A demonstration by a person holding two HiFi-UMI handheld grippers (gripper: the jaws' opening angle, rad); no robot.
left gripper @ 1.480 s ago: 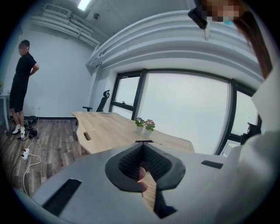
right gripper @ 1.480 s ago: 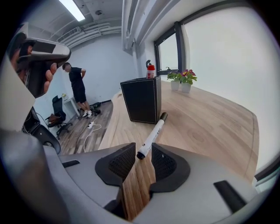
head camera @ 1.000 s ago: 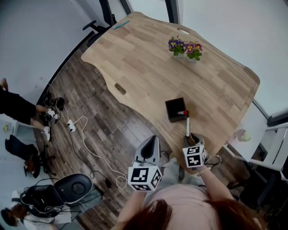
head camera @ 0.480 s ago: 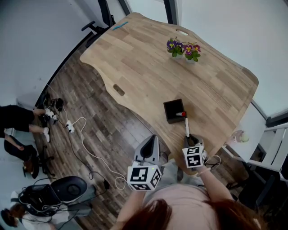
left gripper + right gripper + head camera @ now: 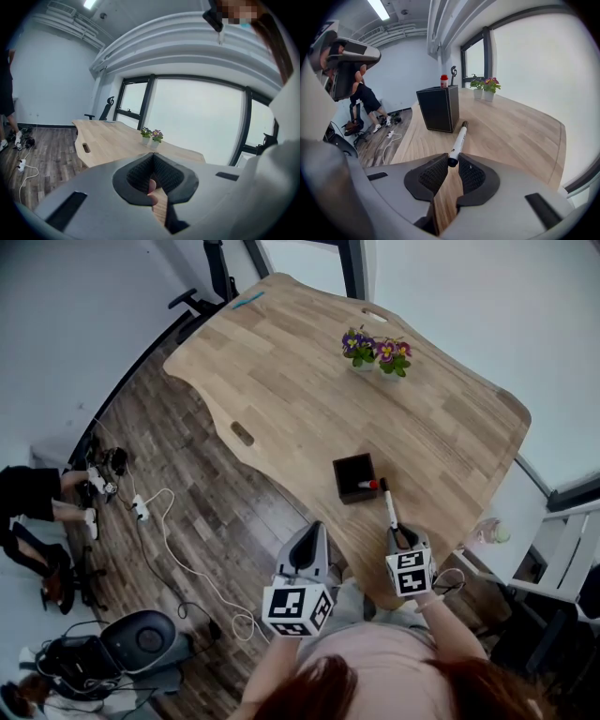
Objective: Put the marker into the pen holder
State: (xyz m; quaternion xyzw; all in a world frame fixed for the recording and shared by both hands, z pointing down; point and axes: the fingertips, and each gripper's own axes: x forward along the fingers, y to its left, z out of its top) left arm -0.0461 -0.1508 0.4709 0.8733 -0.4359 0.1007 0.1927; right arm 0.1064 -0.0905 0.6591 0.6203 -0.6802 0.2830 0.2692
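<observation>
Edges: table (image 5: 281,362) rim is curving just beside the pen holder (image 5: 355,478); bare wood is spreading toward the upper left.
Count: two markers, one holder, two flower pots (image 5: 377,351).
Grip: right tongs (image 5: 400,538), having just been closing, are pinching the white marker (image 5: 389,506), which is pointing at the holder; left tongs (image 5: 309,545) are sitting shut.
Views: only the right gripper view is showing pads (image 5: 433,174) squeezing the marker's end.

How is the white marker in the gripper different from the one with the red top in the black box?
The white marker has dark ends; the red-topped marker has a red top. The white marker sticks out from the right gripper, whose fingers have just been closing on its end; the red-topped marker stands inside the pen holder. The white marker shows whole, the red-topped marker only its top. Both look like markers.
</observation>
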